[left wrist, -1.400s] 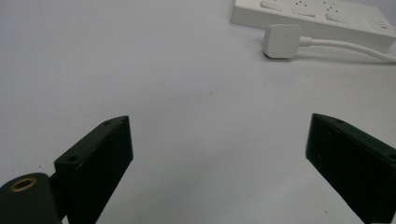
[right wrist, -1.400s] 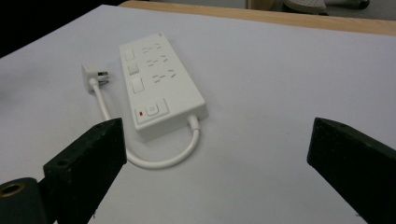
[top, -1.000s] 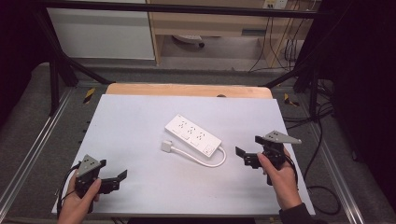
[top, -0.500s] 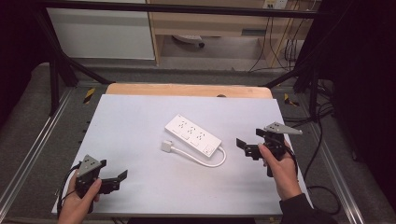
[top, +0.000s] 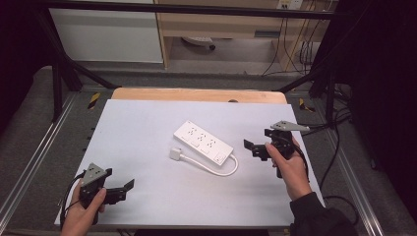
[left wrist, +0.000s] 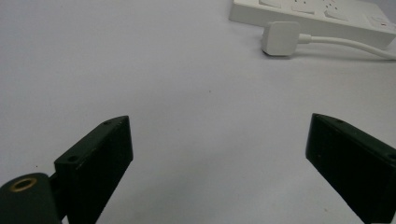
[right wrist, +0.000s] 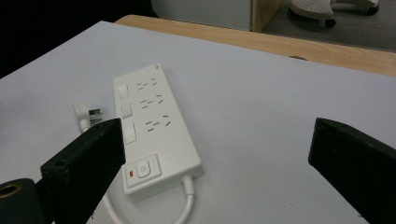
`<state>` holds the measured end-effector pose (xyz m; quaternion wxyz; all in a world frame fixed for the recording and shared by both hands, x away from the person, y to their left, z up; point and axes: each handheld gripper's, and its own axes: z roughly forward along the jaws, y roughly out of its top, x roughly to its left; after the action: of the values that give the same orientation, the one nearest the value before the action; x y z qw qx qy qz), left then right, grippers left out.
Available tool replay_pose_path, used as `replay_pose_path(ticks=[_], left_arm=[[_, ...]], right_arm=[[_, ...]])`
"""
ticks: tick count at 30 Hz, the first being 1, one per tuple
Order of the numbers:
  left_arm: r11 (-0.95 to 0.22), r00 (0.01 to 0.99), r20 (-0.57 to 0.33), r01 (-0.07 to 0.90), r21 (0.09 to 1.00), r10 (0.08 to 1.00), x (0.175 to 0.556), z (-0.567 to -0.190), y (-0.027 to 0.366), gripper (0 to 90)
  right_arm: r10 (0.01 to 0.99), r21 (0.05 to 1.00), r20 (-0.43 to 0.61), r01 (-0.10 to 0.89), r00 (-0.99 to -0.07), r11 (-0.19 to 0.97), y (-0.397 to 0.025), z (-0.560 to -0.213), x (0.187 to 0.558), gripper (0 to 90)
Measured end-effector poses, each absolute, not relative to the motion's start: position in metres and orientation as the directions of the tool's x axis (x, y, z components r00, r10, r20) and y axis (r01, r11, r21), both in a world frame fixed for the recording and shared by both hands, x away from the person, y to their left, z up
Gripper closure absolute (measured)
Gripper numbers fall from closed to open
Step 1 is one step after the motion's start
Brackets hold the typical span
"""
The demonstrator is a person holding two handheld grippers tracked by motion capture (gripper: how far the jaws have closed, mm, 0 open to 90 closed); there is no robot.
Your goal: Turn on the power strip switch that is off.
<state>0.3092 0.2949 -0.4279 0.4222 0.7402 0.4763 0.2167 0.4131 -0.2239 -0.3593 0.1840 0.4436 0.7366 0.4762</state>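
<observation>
One white power strip point(top: 203, 142) lies flat near the middle of the desk point(top: 147, 123), which is covered by a pale sheet with a wooden edge showing along the far side. In the high view its long axis runs diagonally, from far-left to near-right. The sockets face up. The end with the power button and red indicator points toward the near-right, and the cord point(top: 216, 169) leaves from that end, curls round toward the person and runs back leftward to a white plug point(top: 176, 154) lying just beside the strip's near long side.

The left tool point(top: 123, 189) is held in the left hand point(top: 81, 216) at the near-left corner of the desk, well apart from the strip. Its jaws stand wide apart, gripping nothing, low over bare surface; the plug and the strip appear at the far top right of the left gripper view.

The right tool point(top: 253, 147) is held in the right hand point(top: 290, 167) to the right of the strip, near its button end but not touching it. Its jaws are likewise spread and empty, aimed at the strip.
</observation>
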Motion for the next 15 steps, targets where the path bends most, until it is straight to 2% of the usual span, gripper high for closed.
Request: replay_pose_path(ticks=[15], left_arm=[[-0.198, 0.457, -0.076, 0.522, 0.83, 0.886, 0.31, -0.428, 0.295, 7.3]], right_arm=[[0.823, 0.86, 0.144, 0.48, -0.549, 0.17, -0.199, -0.357, 0.436, 5.3]])
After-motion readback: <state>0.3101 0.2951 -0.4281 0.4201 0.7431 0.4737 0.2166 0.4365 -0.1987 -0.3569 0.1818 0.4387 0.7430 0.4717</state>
